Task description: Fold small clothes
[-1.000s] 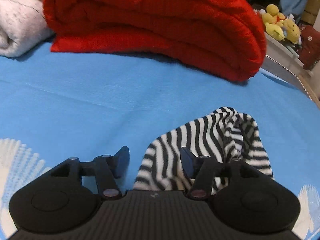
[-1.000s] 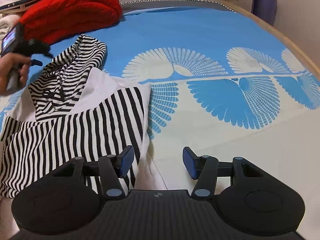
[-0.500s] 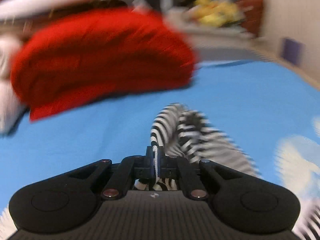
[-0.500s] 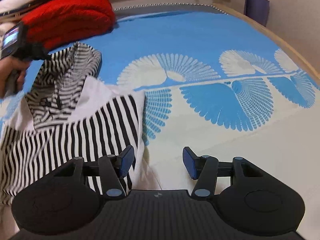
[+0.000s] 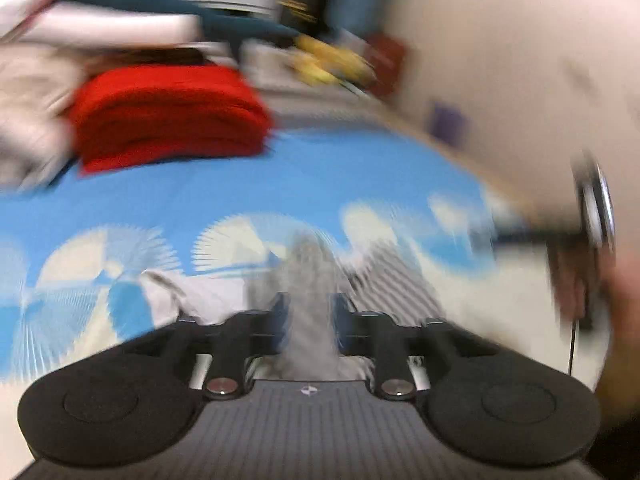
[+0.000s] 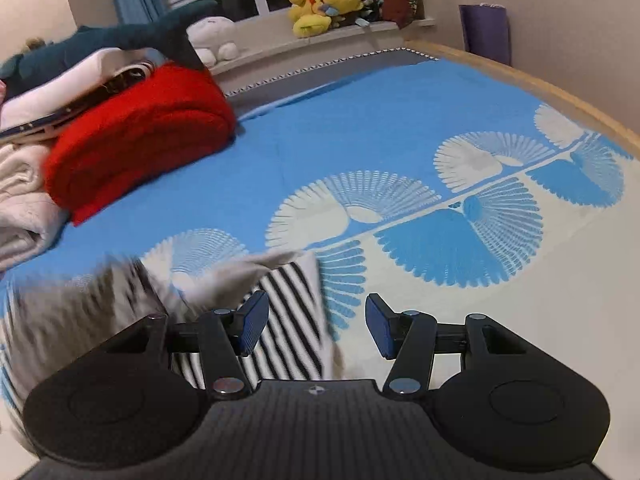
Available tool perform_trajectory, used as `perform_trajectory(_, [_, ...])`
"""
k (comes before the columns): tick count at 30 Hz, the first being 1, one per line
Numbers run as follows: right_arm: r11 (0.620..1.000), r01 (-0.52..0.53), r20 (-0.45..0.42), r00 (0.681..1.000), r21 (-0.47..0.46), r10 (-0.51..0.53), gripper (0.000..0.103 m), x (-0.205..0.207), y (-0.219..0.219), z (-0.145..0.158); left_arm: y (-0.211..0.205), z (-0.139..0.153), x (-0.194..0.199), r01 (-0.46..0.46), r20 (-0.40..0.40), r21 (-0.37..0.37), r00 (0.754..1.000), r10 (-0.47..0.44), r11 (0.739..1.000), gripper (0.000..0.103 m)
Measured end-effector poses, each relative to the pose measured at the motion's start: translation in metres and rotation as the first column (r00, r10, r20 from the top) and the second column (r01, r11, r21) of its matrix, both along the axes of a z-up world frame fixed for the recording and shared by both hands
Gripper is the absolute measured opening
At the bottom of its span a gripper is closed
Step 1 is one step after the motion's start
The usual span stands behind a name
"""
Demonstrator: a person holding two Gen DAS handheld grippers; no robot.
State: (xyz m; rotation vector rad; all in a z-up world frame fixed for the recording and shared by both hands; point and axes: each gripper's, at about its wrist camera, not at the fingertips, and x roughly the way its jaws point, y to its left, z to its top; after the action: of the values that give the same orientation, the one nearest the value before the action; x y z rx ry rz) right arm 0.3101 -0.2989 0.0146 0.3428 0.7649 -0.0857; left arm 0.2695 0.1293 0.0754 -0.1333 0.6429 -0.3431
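A black-and-white striped garment (image 6: pixel 288 312) lies on the blue patterned bed sheet (image 6: pixel 380 128). My left gripper (image 5: pixel 310 320) is shut on a bunched fold of the striped garment (image 5: pixel 310 280), which is blurred by motion. My right gripper (image 6: pixel 316 324) is open and empty, with its left finger over the garment's right edge. The garment's left part (image 6: pixel 80 300) is blurred. The other hand-held gripper (image 5: pixel 588 232) shows at the right of the left wrist view.
A folded red blanket (image 6: pixel 136 136) and white bedding (image 6: pixel 20 208) sit at the far left of the bed. Plush toys (image 6: pixel 324 4) stand on the window ledge. The wooden bed edge (image 6: pixel 560 92) runs along the right.
My left gripper, shut on the striped fold, has swung up and to the right, dragging the garment. The right gripper has tilted up and stays open.
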Motion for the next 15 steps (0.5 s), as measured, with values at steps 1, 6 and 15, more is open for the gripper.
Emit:
perform_trajectory(1, [1.0,-0.011,0.002,1.0,0.013,0.011,0.056,-0.001,0.002,-0.001,0.005,-0.003,0.008,-0.068,-0.015,-0.063,0.998,0.067,0.996,0.047])
perform_trajectory(6, [0.993,-0.052,-0.022,0.998,0.107,0.055,0.056,-0.002,0.01,-0.01,0.01,-0.057,0.069,-0.305,-0.294,-0.159,0.922,0.25,0.939,0.054])
perform_trajectory(15, [0.962,-0.115,-0.09,0.986,0.249,0.142,0.056,0.019,0.037,-0.031,0.003,-0.112,0.095,-0.382,-0.449,-0.098,0.841,0.302,0.919,0.022])
